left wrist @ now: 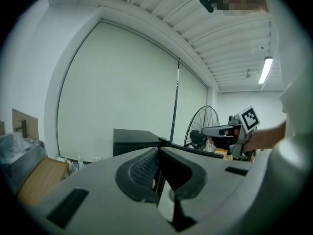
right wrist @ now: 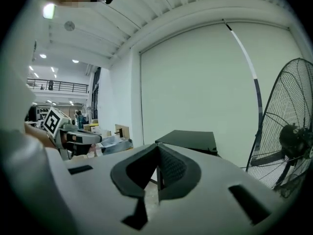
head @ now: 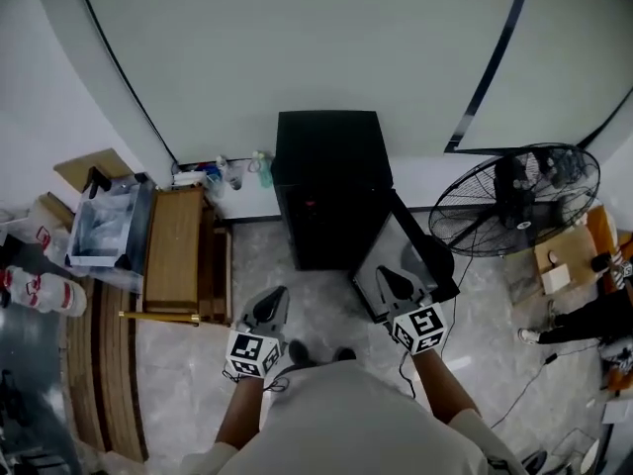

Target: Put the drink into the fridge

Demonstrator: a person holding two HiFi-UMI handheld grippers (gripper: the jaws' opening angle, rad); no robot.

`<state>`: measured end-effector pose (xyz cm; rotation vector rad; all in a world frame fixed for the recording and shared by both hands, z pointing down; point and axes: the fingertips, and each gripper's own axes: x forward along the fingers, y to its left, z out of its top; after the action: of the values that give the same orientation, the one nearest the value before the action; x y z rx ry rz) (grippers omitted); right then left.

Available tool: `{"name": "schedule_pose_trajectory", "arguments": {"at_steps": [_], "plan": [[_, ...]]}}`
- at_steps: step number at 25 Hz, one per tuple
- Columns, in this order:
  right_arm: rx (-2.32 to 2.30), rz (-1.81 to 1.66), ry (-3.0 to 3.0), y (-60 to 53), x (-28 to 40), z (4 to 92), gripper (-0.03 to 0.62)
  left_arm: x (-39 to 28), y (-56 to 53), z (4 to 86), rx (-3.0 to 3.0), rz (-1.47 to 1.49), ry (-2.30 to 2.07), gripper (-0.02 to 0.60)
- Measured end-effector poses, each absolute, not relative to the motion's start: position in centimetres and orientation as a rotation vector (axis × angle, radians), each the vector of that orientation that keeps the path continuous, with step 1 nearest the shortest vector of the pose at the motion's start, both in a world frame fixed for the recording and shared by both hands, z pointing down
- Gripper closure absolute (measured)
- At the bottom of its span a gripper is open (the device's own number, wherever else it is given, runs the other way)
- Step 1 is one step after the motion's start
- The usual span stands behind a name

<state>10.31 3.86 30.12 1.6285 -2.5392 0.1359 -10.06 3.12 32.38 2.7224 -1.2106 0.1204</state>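
Spotting small bottles point(head: 226, 173) by the wall, just left of the black fridge point(head: 326, 181), door point(head: 420, 250) swung open. Holding left hand-held gripper point(head: 275, 297) and right hand-held gripper point(head: 391, 278) before it, both pinched together, empty.

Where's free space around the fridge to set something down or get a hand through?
Free: fridge top, bare; wooden table top between bin and fridge; floor in front of the fridge. Crowded: bottles by the wall left of fridge, fan on the right.
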Motion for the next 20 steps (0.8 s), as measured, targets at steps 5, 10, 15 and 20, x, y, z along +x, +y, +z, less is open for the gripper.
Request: {"name": "schedule_pose_trajectory", "arguments": {"at_steps": [5,10,15,20], "plan": [[1.631,0.100,-2.546,5.3,11.2,29.2,0.594,-10.2,4.3,31.7,2.732,0.143,-1.223,0.568],[1.611,0.095,-2.581,5.6,11.2,28.4,0.595,-9.7,4.4,30.4,2.762,0.119,-1.238,0.568],[1.609,0.123,-2.608,5.6,10.9,28.4,0.594,-9.7,4.4,30.1,2.760,0.107,-1.246,0.568],[1.602,0.131,-2.626,5.4,10.5,28.4,0.595,-9.8,4.3,29.7,2.763,0.101,-1.253,0.568]]}}
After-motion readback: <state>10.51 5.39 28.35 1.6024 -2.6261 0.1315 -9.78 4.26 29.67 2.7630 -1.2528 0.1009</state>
